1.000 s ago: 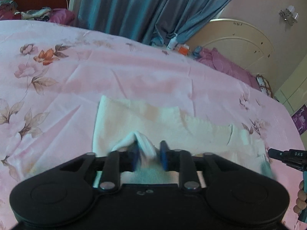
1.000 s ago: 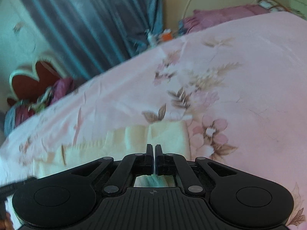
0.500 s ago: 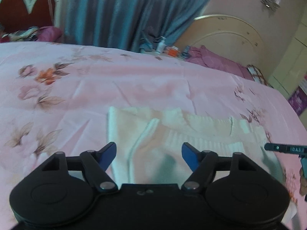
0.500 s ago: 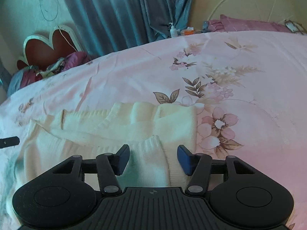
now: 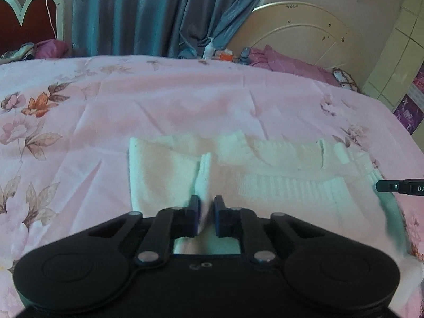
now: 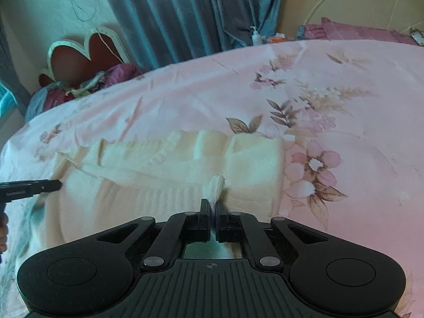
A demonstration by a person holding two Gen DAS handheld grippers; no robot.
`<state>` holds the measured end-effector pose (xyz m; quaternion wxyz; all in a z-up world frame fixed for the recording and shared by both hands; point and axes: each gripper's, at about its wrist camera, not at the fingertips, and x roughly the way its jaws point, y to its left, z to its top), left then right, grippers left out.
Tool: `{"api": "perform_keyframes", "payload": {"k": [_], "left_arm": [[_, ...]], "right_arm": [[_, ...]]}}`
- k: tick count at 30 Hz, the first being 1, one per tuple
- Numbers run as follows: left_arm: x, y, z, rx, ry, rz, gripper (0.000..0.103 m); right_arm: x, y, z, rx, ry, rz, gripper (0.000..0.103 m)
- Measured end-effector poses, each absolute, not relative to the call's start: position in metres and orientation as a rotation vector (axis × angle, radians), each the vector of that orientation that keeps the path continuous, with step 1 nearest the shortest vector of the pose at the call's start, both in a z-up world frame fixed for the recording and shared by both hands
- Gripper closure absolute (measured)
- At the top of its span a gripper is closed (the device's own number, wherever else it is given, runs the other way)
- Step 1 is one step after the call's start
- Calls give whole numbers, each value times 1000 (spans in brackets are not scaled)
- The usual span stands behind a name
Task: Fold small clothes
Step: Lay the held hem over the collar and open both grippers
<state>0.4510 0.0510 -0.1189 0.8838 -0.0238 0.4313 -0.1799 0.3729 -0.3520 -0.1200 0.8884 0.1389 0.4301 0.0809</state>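
Observation:
A cream knitted sweater (image 5: 278, 175) lies partly folded on the pink floral bedsheet (image 5: 185, 100). My left gripper (image 5: 206, 204) sits at its near left part, jaws closing on a raised ridge of the knit that runs up between the pads. In the right wrist view the sweater (image 6: 159, 175) spreads to the left. My right gripper (image 6: 212, 206) has its jaws closing tight on a small tuft of the knit near the sweater's right end. Each wrist view shows the other gripper's tip at its edge.
Blue curtains (image 5: 148, 13) hang behind the bed. A cream headboard (image 5: 304, 34), purple pillows (image 5: 291, 65) and small bottles (image 5: 212, 50) are at the far side. A red heart-shaped headboard (image 6: 82, 58) with heaped bedding stands far left. Bare sheet lies beyond the sweater.
Both grippers opened wide half a second ago over the sweater, then closed again, each pinching a fold of the knit. Both wrists rolled; the views levelled out.

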Motion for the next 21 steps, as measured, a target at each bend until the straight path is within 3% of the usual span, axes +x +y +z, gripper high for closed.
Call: {"api": "perform_keyframes", "payload": {"k": [12, 21], "left_arm": [[453, 57, -89, -139, 720, -335, 95], [472, 59, -126, -136, 771, -232, 100]], "right_arm": [[390, -348, -84, 266, 724, 64, 101], [427, -350, -128, 248, 813, -40, 101]]}}
